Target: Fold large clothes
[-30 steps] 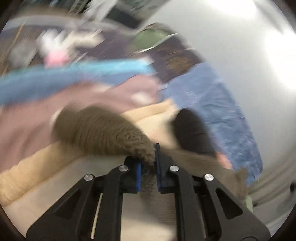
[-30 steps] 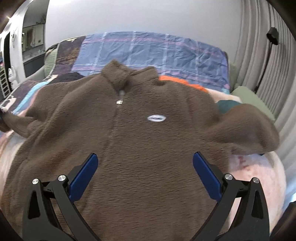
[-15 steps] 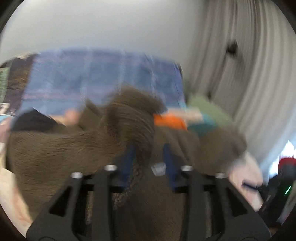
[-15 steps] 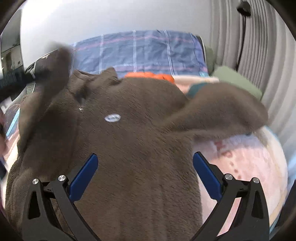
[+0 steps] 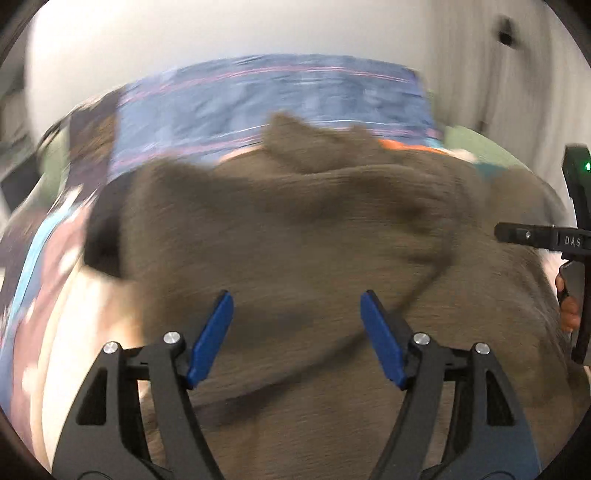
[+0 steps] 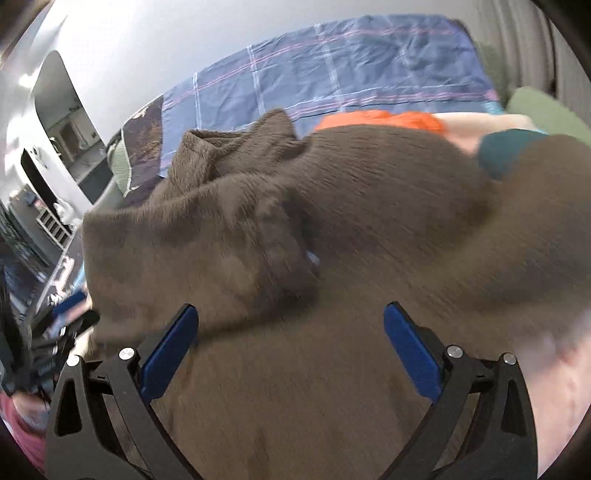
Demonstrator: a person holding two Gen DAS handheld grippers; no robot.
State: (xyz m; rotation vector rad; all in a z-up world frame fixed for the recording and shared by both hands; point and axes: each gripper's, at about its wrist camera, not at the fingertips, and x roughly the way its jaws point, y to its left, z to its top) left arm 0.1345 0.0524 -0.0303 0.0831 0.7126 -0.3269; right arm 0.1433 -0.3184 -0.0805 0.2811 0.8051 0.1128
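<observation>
**A:** What lies in front of the two cameras?

**B:** A large brown fleece pullover spread on a bed, front side up. Its collar points away from the cameras, toward a blue checked blanket at the far end of the bed. One sleeve is folded across the chest, lying on top of the body of the garment. Both views are blurred by motion.

**A:** What is the left tool doing?

**B:** The left tool hangs above the fleece with its blue pads spread apart. Its jaws have just been opening, and nothing is pinched between them now; the folded sleeve lies just beyond them on the garment.

**A:** And the right tool?

**B:** The right tool is released too, jaws wide, over the lower part of the pullover. The pads grip nothing. In the left camera's view it shows at the far right edge as a black frame, with a few of the person's fingers curled on it.

**A:** Anything else around the garment?

**B:** An orange cloth peeks out behind the shoulder, and a dark teal piece sits near the other sleeve. A pale wall rises behind the bed.
</observation>
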